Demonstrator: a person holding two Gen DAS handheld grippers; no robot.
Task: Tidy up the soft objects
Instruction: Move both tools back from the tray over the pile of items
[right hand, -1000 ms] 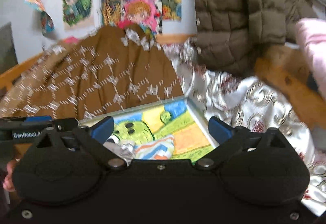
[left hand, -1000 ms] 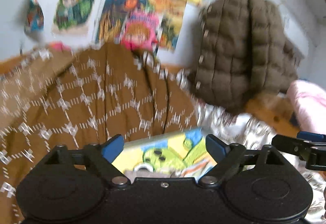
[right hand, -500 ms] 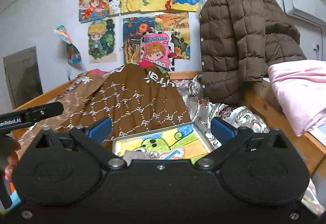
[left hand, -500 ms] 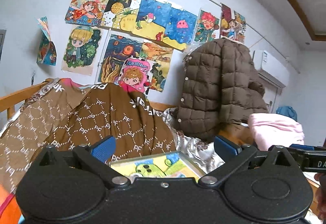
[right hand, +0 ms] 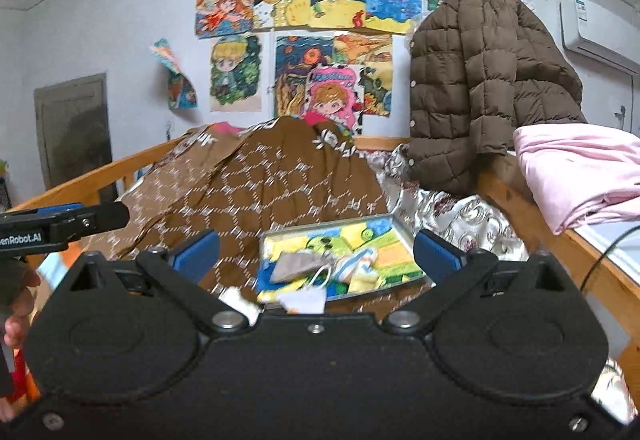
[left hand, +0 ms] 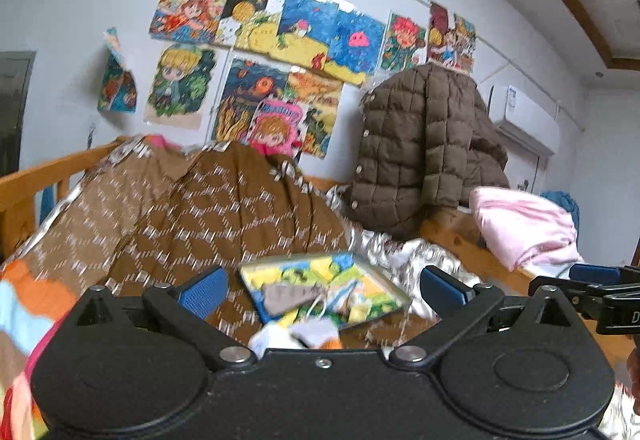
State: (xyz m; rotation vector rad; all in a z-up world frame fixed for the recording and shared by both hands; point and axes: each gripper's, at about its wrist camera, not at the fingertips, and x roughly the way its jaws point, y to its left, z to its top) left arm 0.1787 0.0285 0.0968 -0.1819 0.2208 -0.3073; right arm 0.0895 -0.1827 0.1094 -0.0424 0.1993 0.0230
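Note:
A shallow tray (left hand: 340,265) with a bright cartoon picture lies on the bed, holding a grey cloth (left hand: 288,296) and a striped piece (right hand: 354,264). A white soft piece (right hand: 305,298) lies just in front of the tray. My left gripper (left hand: 324,289) is open, well short of the tray, with nothing between its blue pads. My right gripper (right hand: 317,254) is also open and empty, at a similar distance. Each gripper shows at the edge of the other's view: the right gripper (left hand: 592,288), the left gripper (right hand: 60,224).
A brown quilt (left hand: 200,216) with a white pattern is heaped behind the tray. A brown puffer jacket (right hand: 480,80) hangs at the right. A folded pink blanket (right hand: 580,168) rests on the wooden bed rail (right hand: 520,208). Silver patterned sheet (right hand: 468,220) covers the mattress.
Both grippers have drawn back from the tray, so the tray looks smaller and the wall and ceiling have come into view. Both stay open and empty.

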